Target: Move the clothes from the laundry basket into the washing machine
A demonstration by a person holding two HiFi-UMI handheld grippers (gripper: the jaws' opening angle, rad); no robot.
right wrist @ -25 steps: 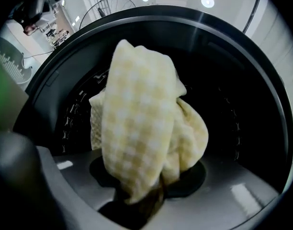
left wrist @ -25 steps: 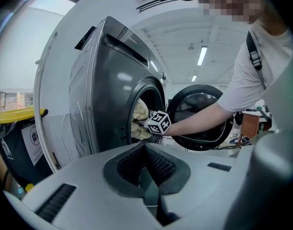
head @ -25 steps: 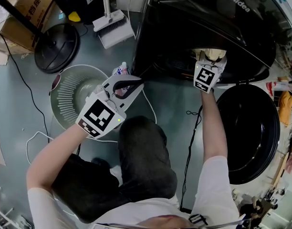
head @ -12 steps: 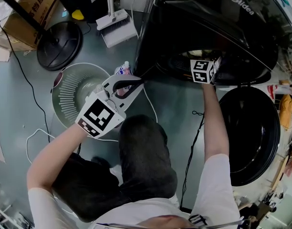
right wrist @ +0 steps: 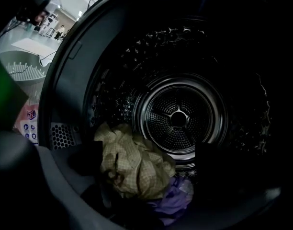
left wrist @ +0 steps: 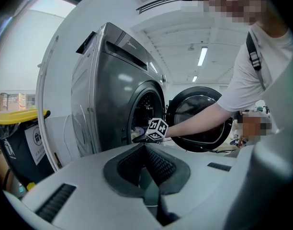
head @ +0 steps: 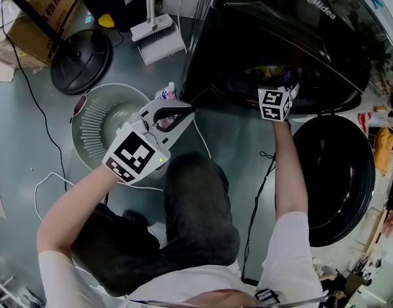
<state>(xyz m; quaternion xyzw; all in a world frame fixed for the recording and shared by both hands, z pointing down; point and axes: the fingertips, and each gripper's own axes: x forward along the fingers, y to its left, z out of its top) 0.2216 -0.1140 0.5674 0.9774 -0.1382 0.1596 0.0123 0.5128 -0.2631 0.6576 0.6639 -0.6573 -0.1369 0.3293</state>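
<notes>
The dark washing machine [head: 280, 37] stands with its round door [head: 334, 178] swung open. My right gripper [head: 277, 85] reaches into the drum mouth, and its jaws are opening, wide apart, pressing on nothing. In the right gripper view a beige checked garment [right wrist: 129, 164] lies loose on the drum [right wrist: 177, 119] floor between the jaws [right wrist: 151, 171], beside a purple cloth [right wrist: 175, 198]. My left gripper [head: 183, 112] hovers at the near rim of the white laundry basket [head: 97, 124], shut and empty [left wrist: 146, 150]. No clothes show in the basket.
A detergent bottle [head: 165, 94] stands between basket and machine. A dustpan with broom [head: 157, 34], a black round stand base [head: 81, 53] and a cardboard box [head: 36, 11] sit beyond the basket. A black cable [head: 257, 191] runs along the floor by the door.
The right gripper sank lower into the drum mouth and its jaws spread; the beige garment seen at its tips has left them and lies in the drum. The left gripper stayed put.
</notes>
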